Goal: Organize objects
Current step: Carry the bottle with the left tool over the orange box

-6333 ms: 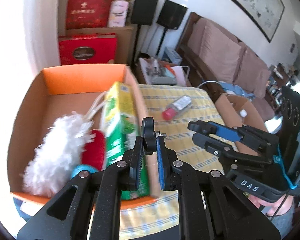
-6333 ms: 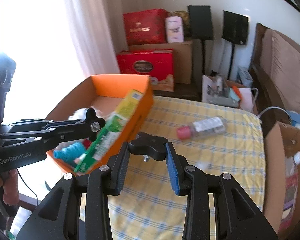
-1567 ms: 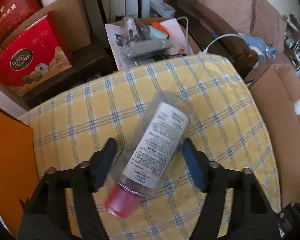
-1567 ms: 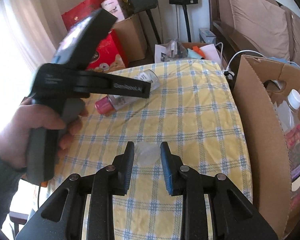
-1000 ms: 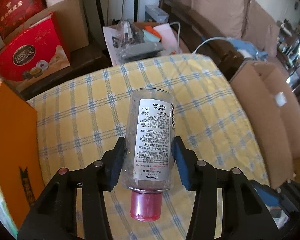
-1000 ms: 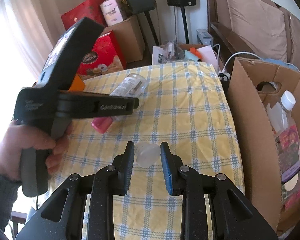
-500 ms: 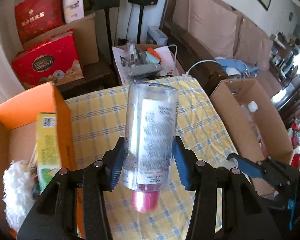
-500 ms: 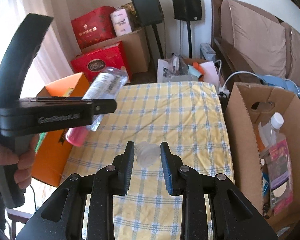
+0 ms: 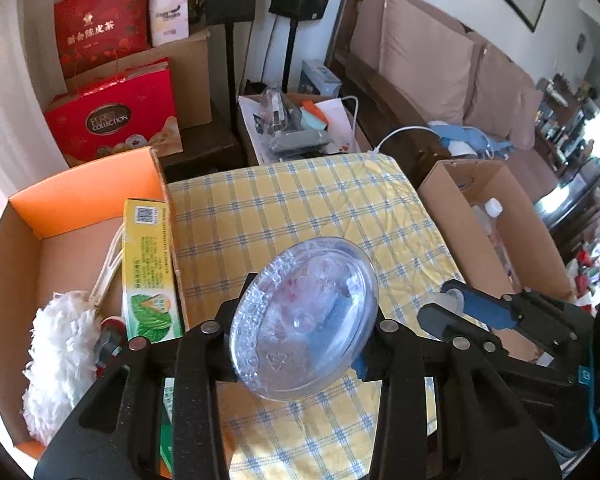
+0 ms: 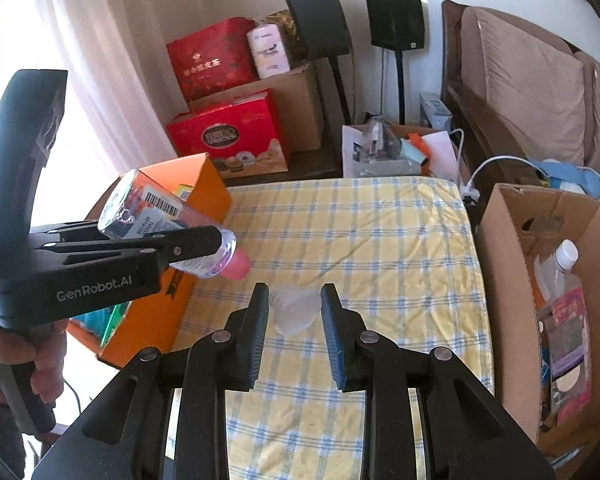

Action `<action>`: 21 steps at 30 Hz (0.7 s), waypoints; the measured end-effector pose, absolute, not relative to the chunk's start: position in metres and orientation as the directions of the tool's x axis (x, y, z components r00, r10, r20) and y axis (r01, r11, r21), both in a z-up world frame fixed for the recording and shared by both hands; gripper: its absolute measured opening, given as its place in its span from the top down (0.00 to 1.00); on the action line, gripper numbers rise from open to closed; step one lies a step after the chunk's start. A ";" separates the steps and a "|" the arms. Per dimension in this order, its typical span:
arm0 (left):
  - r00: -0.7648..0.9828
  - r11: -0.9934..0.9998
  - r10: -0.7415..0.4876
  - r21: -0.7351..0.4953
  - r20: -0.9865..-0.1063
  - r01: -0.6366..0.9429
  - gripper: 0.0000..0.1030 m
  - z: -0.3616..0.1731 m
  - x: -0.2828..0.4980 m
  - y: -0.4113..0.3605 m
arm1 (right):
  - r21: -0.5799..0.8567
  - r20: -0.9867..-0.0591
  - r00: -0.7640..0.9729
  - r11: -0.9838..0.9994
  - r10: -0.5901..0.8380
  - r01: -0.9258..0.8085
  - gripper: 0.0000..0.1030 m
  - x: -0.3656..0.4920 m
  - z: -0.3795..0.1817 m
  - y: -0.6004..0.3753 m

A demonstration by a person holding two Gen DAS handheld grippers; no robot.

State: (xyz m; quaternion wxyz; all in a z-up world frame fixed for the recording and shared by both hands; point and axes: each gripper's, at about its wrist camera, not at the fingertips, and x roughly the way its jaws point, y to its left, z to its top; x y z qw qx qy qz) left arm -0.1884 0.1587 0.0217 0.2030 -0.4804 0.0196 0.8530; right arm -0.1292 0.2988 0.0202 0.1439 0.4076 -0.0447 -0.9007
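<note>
Left hand-held gripper [image 10: 172, 240] is clamped on the clear bottle [image 9: 304, 320], held in the air, well off the yellow checked worktop [image 9: 300, 208]. Bottle's long axis runs along the fingers: base faces the left wrist camera, pink cap [image 10: 236, 266] points back and down toward the worktop in the right wrist view. Orange box [image 9: 80, 200] sits to the left of the held bottle, just beside it and lower, already holding a green carton [image 9: 150, 272] and a white fluffy duster [image 9: 56, 352]. My read: next move is a short shift left and down into that box, so the left side is the obvious one, with the bottle needing to clear the box's near wall and the carton standing against it. Right hand-held gripper [image 10: 294, 308] is closed on a small translucent cap-like piece [image 10: 294, 308], hovering above the worktop's near half. Brown cardboard box [image 10: 540, 280] with 1 white-capped bottle [image 10: 556, 272] stands on the right, closer to that hand.
</note>
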 end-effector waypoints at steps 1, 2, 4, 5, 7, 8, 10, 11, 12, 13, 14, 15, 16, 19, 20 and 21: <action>-0.462 -0.917 0.330 -0.162 -0.823 -0.365 0.66 0.026 -0.186 0.155 | 0.196 -0.721 -0.626 -0.954 -0.297 0.227 0.75 -0.128 0.022 0.296; -0.467 -0.917 0.331 -0.163 -0.820 -0.365 0.66 0.029 -0.184 0.152 | 0.195 -0.719 -0.627 -0.953 -0.300 0.232 0.75 -0.129 0.024 0.293; -0.481 -0.918 0.334 -0.164 -0.811 -0.360 0.66 0.038 -0.181 0.143 | 0.190 -0.715 -0.629 -0.950 -0.306 0.246 0.75 -0.128 0.028 0.286; -0.486 -0.919 0.334 -0.165 -0.807 -0.358 0.66 0.041 -0.180 0.139 | 0.190 -0.713 -0.629 -0.949 -0.309 0.251 0.75 -0.128 0.030 0.283; -0.496 -0.921 0.337 -0.171 -0.800 -0.350 0.66 0.048 -0.178 0.127 | 0.194 -0.708 -0.628 -0.944 -0.323 0.267 0.75 -0.128 0.034 0.275; -0.500 -0.923 0.336 -0.172 -0.798 -0.345 0.66 0.051 -0.177 0.123 | 0.194 -0.707 -0.627 -0.942 -0.327 0.273 0.75 -0.129 0.036 0.272; -0.514 -0.928 0.328 -0.167 -0.792 -0.334 0.66 0.057 -0.176 0.111 | 0.188 -0.704 -0.627 -0.939 -0.333 0.287 0.75 -0.130 0.041 0.262; -0.519 -0.929 0.325 -0.166 -0.791 -0.330 0.66 0.060 -0.176 0.106 | 0.186 -0.704 -0.626 -0.938 -0.336 0.294 0.75 -0.131 0.042 0.259; -0.524 -0.931 0.322 -0.164 -0.789 -0.325 0.66 0.062 -0.175 0.101 | 0.186 -0.703 -0.624 -0.936 -0.340 0.300 0.75 -0.131 0.044 0.255; -0.530 -0.934 0.318 -0.164 -0.786 -0.317 0.66 0.064 -0.175 0.094 | 0.189 -0.702 -0.621 -0.932 -0.348 0.310 0.75 -0.133 0.046 0.249; -0.534 -0.936 0.316 -0.165 -0.784 -0.311 0.66 0.065 -0.174 0.089 | 0.188 -0.702 -0.618 -0.930 -0.353 0.317 0.75 -0.134 0.047 0.245; -0.538 -0.938 0.313 -0.165 -0.783 -0.305 0.66 0.067 -0.175 0.083 | 0.186 -0.703 -0.615 -0.927 -0.357 0.326 0.75 -0.136 0.048 0.238; -0.543 -0.941 0.309 -0.167 -0.780 -0.296 0.66 0.069 -0.175 0.076 | 0.184 -0.703 -0.613 -0.925 -0.361 0.334 0.75 -0.137 0.049 0.233; -0.556 -0.949 0.296 -0.171 -0.777 -0.267 0.66 0.072 -0.177 0.054 | 0.180 -0.705 -0.601 -0.915 -0.376 0.361 0.75 -0.140 0.051 0.214; -0.560 -0.951 0.290 -0.170 -0.776 -0.257 0.66 0.072 -0.177 0.047 | 0.178 -0.706 -0.598 -0.912 -0.380 0.370 0.75 -0.142 0.052 0.209; -0.565 -0.955 0.281 -0.168 -0.776 -0.244 0.66 0.072 -0.179 0.039 | 0.177 -0.707 -0.593 -0.907 -0.387 0.381 0.75 -0.143 0.052 0.201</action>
